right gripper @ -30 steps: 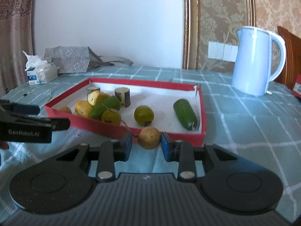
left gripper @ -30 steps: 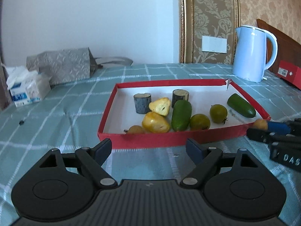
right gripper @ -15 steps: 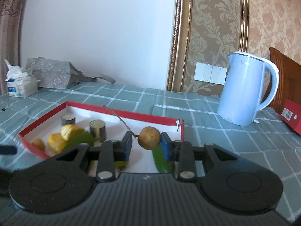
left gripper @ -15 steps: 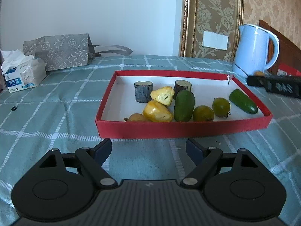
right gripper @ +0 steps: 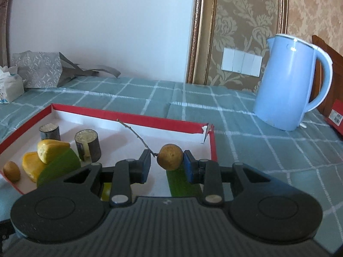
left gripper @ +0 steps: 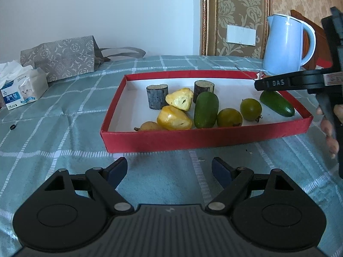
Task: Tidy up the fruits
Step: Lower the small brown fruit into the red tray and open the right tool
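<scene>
currently you are carrying the brown fruit (right gripper: 170, 157), pinched in the right gripper (right gripper: 167, 163), over the red tray (right gripper: 133, 118) far right corner; lowering comes next; left gripper (left gripper: 169, 169) spread, empty.

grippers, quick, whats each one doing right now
Left gripper: open, nothing between its jaws.
Right gripper: closed on a small brown fruit with a twig stem, above the red tray.
</scene>
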A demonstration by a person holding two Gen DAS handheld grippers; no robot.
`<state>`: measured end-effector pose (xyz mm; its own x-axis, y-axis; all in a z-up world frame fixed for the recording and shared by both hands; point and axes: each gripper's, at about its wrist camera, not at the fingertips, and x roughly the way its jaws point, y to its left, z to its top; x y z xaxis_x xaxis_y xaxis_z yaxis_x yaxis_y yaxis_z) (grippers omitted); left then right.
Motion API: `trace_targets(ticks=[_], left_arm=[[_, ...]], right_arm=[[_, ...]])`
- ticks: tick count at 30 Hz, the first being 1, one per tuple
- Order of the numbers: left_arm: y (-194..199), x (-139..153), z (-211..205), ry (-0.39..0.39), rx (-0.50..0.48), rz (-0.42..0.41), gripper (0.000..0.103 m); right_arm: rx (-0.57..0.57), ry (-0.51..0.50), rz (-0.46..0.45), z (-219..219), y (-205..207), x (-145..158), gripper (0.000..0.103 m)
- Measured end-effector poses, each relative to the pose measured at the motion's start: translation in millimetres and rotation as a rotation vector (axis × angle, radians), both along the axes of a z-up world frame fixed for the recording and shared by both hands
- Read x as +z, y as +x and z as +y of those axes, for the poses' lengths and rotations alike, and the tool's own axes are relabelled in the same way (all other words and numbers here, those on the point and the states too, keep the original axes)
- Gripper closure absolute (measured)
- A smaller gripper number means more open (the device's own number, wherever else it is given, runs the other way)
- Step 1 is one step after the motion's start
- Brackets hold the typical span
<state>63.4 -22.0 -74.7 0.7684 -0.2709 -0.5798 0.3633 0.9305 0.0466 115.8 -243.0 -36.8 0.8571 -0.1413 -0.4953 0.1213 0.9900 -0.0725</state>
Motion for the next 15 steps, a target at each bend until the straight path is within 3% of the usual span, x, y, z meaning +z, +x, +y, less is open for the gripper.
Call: trace_targets(ticks=[11, 13, 15], left_arm=[[1, -2, -2, 0.012, -0.004, 0.002, 0.017], [1, -2, -2, 0.013, -0.006, 0.002, 0.017], [0, -2, -2, 0.013, -0.008, -0.001, 0.017]], right_arm=[[0.061, -0.001, 0.012, 13, 13, -5, 0.072], [0.056, 0.018, 0.017, 12, 13, -8, 0.063], [0.055, 0.025, 0.01, 11, 10, -8, 0.061]])
